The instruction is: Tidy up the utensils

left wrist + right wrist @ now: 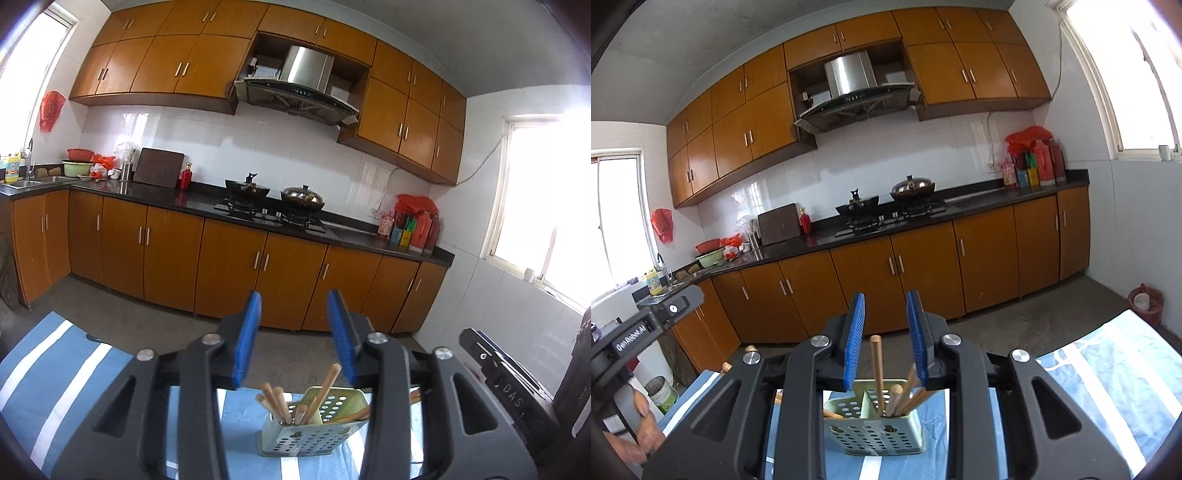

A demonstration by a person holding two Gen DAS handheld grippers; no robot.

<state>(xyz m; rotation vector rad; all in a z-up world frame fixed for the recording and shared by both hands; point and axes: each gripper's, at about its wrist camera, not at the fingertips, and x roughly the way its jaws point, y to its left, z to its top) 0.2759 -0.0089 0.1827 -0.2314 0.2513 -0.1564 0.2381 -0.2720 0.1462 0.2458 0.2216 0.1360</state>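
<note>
A pale green perforated utensil holder (314,428) stands on a blue and white striped cloth (55,387). Several wooden chopsticks (275,400) stand in it. My left gripper (295,306) is open and empty, raised above and behind the holder. In the right wrist view the same holder (875,428) holds the chopsticks (877,369). My right gripper (884,306) is open and empty above the holder. The chopstick tips rise between its blue pads (855,332) without touching them.
Across the floor runs a kitchen counter (192,199) with wooden cabinets, a gas stove with two woks (273,195) and bottles (417,225) at its right end. The other gripper's body (509,387) is at the right; in the right view it (639,332) is at the left.
</note>
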